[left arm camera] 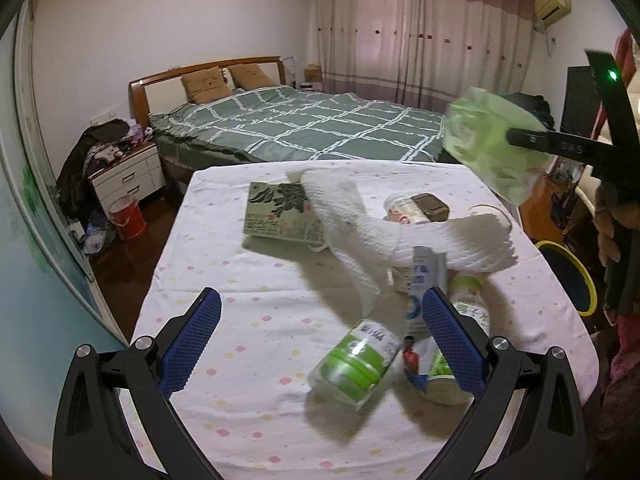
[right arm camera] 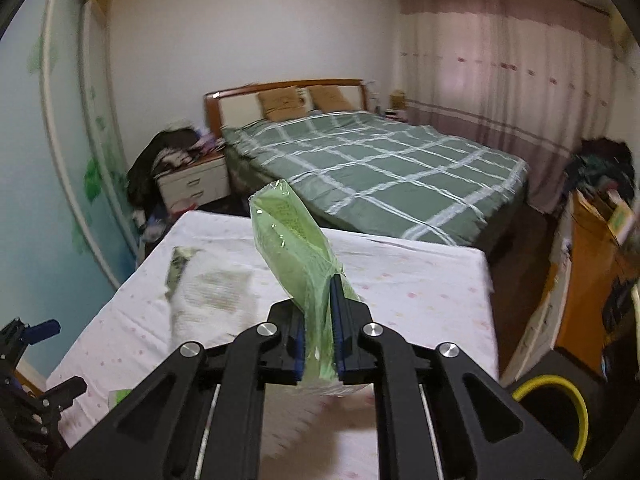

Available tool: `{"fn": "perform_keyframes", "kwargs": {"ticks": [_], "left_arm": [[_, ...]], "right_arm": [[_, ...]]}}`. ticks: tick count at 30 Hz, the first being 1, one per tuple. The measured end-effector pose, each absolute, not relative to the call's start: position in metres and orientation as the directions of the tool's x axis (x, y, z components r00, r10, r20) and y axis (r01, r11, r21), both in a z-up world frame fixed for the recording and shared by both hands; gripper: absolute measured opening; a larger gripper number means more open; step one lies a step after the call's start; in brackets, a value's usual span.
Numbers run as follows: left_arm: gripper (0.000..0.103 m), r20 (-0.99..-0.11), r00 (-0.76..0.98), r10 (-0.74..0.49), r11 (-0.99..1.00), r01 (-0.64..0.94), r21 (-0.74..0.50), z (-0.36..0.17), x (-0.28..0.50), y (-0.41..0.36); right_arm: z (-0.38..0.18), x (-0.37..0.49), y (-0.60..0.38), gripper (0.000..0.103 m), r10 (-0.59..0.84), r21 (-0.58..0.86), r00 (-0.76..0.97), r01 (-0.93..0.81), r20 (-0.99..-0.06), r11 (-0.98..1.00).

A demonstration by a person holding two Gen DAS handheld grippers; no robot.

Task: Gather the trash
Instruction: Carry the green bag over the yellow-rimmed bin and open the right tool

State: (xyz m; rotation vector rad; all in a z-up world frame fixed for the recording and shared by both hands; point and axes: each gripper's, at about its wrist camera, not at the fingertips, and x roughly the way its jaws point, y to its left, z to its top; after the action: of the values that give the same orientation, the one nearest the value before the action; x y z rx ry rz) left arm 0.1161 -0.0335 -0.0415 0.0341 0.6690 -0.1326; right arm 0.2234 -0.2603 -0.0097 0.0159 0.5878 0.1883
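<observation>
A bedroom with a green plaid bed (right arm camera: pixel 372 168) and pink curtains (right arm camera: pixel 500 80); nearer, a table (left arm camera: pixel 248 344) under a dotted white cloth; the right gripper (right arm camera: pixel 319 316) is clamped on a green plastic packet (right arm camera: pixel 292 240) held above it, long axis pointing toward the bed; the left gripper (left arm camera: pixel 320 320) gapes wide, empty, over a toppled green-labelled bottle (left arm camera: pixel 356 364).

Light: dim, even, diffused through the curtains (left arm camera: pixel 420 36).
Shadows: soft.
Blur: motion smear on the green packet (left arm camera: pixel 492 140).
Edges: fisheye-bent, vignetted.
</observation>
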Motion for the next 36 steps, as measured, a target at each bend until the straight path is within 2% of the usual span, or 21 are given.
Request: {"fn": "perform_keyframes", "kwargs": {"ticks": [7,16,18,25,31,36], "left_arm": [[0.099,-0.626,0.764,-0.157,0.981,0.193,-0.011,-0.042,0.119,-0.062],[0.099,-0.642,0.744,-0.183,0.971,0.238,0.0,-0.048,0.123,-0.093],[0.099,-0.645,0.742,-0.183,0.97,0.244,0.006,-0.047,0.121,-0.098],[0.099,-0.651,0.737,-0.18,0.966,0.258,0.026,-0.048,0.121,-0.109],[0.099,-0.66,0.729,-0.183,0.966,0.259,0.018,-0.05,0.118,-0.106],[0.099,-0.66,0.729,-0.183,0.963,0.269,0.03,-0.054,0.107,-0.097]], "right_arm": [[-0.035,0.2,-0.361,0.012,0.012,0.118,0.805,0.072,-0.593,0.99],[-0.113,0.179,-0.471,0.015,-0.15,0.157,0.681,0.367,-0.717,0.917],[-0.126,0.178,-0.486,0.019,-0.166,0.161,0.661,0.404,-0.732,0.901],[-0.154,0.17,-0.515,0.054,-0.175,0.194,0.631,0.471,-0.756,0.861],[-0.147,0.158,-0.501,0.056,-0.177,0.2,0.654,0.459,-0.735,0.866],[-0.141,0.14,-0.483,0.061,-0.17,0.202,0.684,0.428,-0.71,0.881]]}}
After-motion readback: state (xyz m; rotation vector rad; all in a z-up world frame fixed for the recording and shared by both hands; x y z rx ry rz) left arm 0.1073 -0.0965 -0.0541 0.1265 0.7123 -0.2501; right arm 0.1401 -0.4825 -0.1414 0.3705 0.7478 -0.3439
